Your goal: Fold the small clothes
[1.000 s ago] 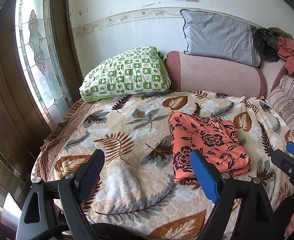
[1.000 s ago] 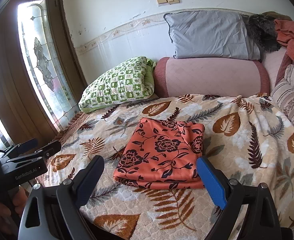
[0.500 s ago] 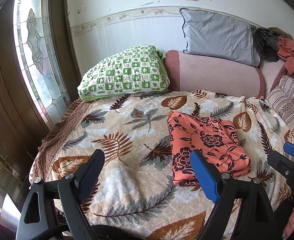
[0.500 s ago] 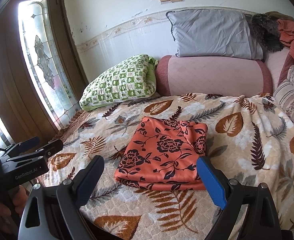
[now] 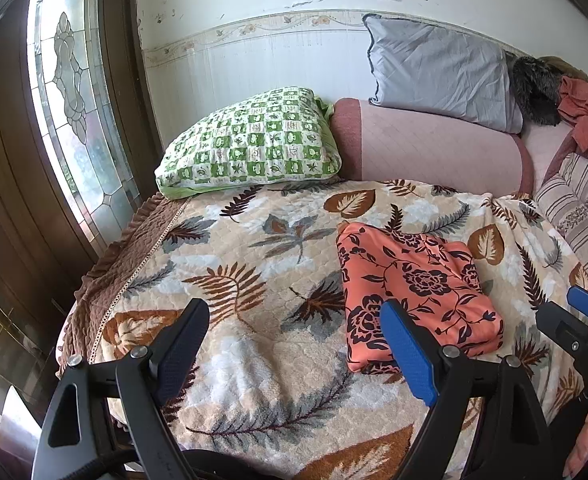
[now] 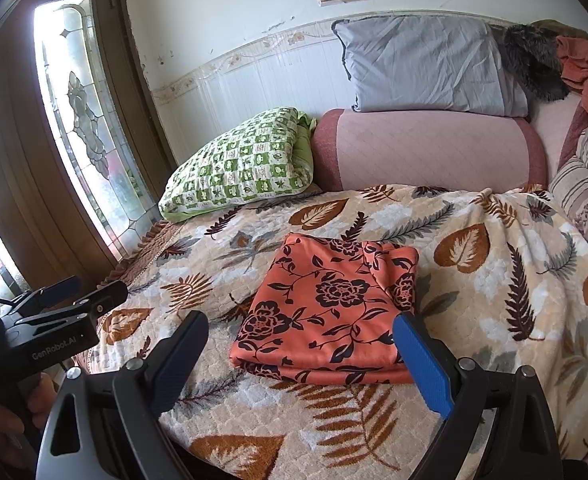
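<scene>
The orange floral garment (image 6: pixel 326 308) lies folded on the leaf-print blanket (image 6: pixel 494 280); both the left gripper (image 5: pixel 294 348) and right gripper (image 6: pixel 302 360) are held spread, clear. Edges should be checked square before release.

Both grippers — slightly farther back from the folded garment (image 6: pixel 326 308).

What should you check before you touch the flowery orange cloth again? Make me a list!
1. Orange cloth folded in a neat rectangle: ok.
2. Cloth lying flat on the leaf blanket: ok.
3. Left gripper open and holding nothing: ok.
4. Right gripper open and holding nothing: ok.
5. Both grippers off the cloth: ok.
6. Layers underneath lined up: cannot tell.
</scene>
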`<state>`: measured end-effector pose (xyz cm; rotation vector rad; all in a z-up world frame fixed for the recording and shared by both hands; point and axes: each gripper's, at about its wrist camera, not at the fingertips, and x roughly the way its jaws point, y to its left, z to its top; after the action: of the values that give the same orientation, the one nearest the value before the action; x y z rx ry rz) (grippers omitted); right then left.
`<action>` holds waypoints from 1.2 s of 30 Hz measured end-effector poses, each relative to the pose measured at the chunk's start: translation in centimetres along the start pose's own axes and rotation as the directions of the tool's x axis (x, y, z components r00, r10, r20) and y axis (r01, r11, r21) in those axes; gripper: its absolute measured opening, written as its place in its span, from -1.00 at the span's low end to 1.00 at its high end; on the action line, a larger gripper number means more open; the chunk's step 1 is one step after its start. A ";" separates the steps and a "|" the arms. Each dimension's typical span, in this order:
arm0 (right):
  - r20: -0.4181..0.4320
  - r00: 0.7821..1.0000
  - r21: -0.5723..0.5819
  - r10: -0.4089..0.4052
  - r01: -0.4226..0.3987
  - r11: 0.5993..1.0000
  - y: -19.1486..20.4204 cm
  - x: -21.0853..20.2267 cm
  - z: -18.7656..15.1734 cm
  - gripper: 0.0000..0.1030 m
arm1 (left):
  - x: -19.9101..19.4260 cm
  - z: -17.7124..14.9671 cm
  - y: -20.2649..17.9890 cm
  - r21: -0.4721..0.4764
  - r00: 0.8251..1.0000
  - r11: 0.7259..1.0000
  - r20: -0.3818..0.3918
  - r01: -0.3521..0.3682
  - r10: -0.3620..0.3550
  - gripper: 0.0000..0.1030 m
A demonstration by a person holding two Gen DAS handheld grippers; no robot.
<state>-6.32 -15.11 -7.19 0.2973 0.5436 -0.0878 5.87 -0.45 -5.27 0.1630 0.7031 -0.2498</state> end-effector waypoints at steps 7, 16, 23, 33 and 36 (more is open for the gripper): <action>0.003 1.000 -0.002 0.000 0.000 1.000 0.1 -0.2 -0.1 0.85 | -0.3 -0.2 0.2 -0.003 1.000 1.000 0.002 0.006 -0.006 0.70; -0.003 1.000 -0.002 0.005 -0.005 1.000 0.3 -0.1 -0.1 0.85 | -0.3 -0.3 0.3 -0.006 1.000 1.000 -0.001 0.007 -0.007 0.70; -0.006 1.000 0.002 0.007 -0.007 1.000 0.1 0.4 0.0 0.85 | -0.2 -0.3 0.3 -0.010 1.000 1.000 -0.007 0.006 -0.006 0.70; -0.015 1.000 -0.006 0.012 -0.012 1.000 0.6 0.6 -0.3 0.85 | 0.3 -0.4 0.6 -0.021 1.000 1.000 -0.017 0.005 -0.005 0.70; -0.015 1.000 -0.008 0.014 -0.014 1.000 0.7 0.8 -0.3 0.85 | 0.3 -0.5 0.8 -0.028 1.000 1.000 -0.015 0.002 -0.003 0.70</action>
<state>-5.67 -14.32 -7.62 0.2941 0.5562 -0.0695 6.01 0.38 -5.77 0.1370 0.7212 -0.2410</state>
